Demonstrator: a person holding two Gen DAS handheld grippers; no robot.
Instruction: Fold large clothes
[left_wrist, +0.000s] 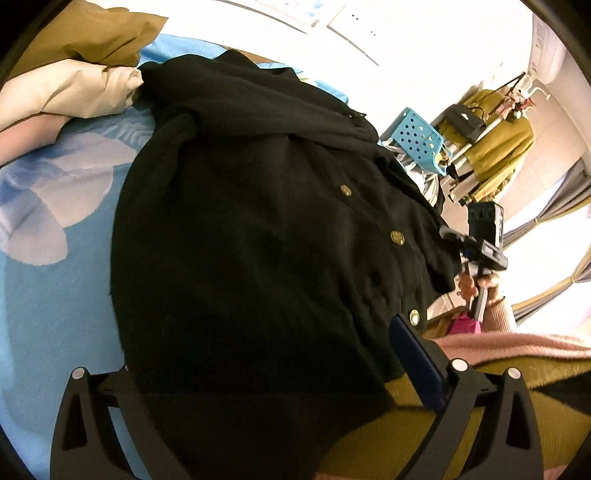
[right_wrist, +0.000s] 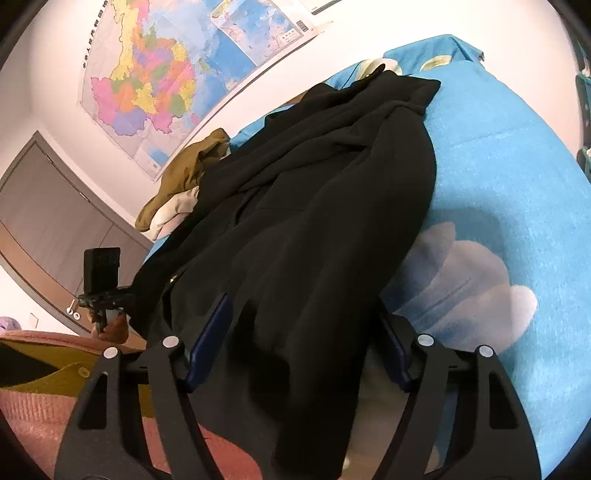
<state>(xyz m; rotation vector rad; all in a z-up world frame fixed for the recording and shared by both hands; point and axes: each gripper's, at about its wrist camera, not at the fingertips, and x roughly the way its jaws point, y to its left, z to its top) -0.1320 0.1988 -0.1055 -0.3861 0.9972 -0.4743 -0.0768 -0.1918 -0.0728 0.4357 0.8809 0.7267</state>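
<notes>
Nearest of all, the black fabric of a large black knitted cardigan with gold buttons (left_wrist: 258, 229) fills the gap between the fingers of the left tool (left_wrist: 266, 365). That tool stands spread wide, one blue-padded finger (left_wrist: 417, 365) showing on its right, the other buried under cloth, so the garment's hem lies between them and runs ahead of the tool up the bed. Whether the pads actually press the cloth, I cannot tell.

The right tool (right_wrist: 303, 332) is also spread, its two blue-padded fingers (right_wrist: 210, 332) on either side of a thick fold of the same cardigan (right_wrist: 314, 206), which runs forward from the tool in a long crumpled ridge.

The cardigan lies on a bed covered by a bright blue sheet printed with pale flowers (right_wrist: 517, 192). Beyond the garment, to the far left of each tool, sits a rumpled olive-and-cream pile of bedding (left_wrist: 77, 62). Right of the left tool, the person's other hand (left_wrist: 476, 284) grips the right tool's handle, with a perforated blue plastic basket (left_wrist: 417, 140) behind. A colourful wall map (right_wrist: 147, 81) hangs above the right tool's view.
</notes>
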